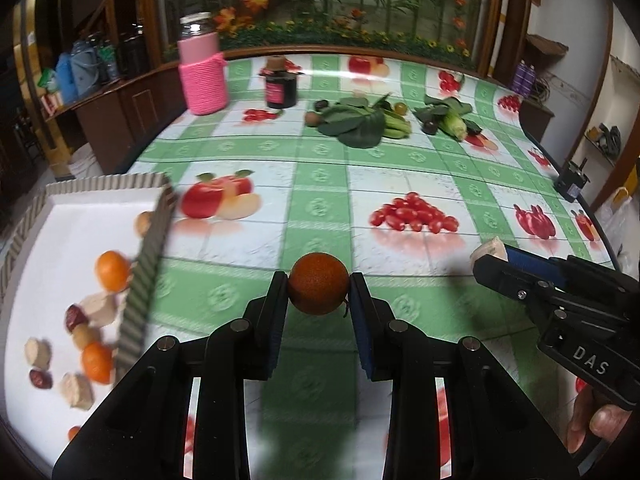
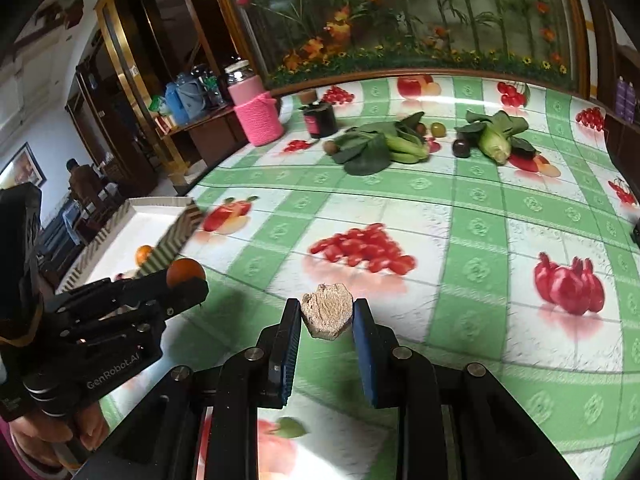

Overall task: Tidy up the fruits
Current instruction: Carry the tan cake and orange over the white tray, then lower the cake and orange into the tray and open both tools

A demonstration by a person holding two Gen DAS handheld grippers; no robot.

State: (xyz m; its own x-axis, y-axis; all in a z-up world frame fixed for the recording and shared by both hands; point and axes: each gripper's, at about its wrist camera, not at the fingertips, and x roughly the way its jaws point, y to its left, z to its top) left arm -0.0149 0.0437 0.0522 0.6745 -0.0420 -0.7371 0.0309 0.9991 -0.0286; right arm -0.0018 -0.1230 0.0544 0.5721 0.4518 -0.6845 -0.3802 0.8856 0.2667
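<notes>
The left gripper (image 1: 319,294) holds a round orange fruit (image 1: 318,284) clamped between its 2 fingers, above the counter (image 1: 400,184) and just right of the white tray (image 1: 80,216). The right gripper (image 2: 327,316) has its 2 fingers clamped on a rough beige chunk (image 2: 327,316), also lifted over the green-checked cloth; in the left wrist view it enters from the right edge with the pale chunk at its tip. The tray, edged with a striped corrugated rim, lies at the counter's near left corner and carries at least 2 oranges (image 1: 113,271), about 4 beige chunks (image 1: 76,390) and 2 dark red fruits (image 1: 40,379), though motion blur makes the count uncertain. At the far end of the counter lie 2 bunches of leafy greens (image 1: 360,122), with a corn cob (image 1: 454,126) against the right bunch and several small round fruits (image 1: 312,118) scattered beside them. Near the far left corner stand 1 jar in a pink knitted sleeve (image 1: 202,76) and 1 dark jar with a cork stopper (image 1: 281,86), set apart from each other.
</notes>
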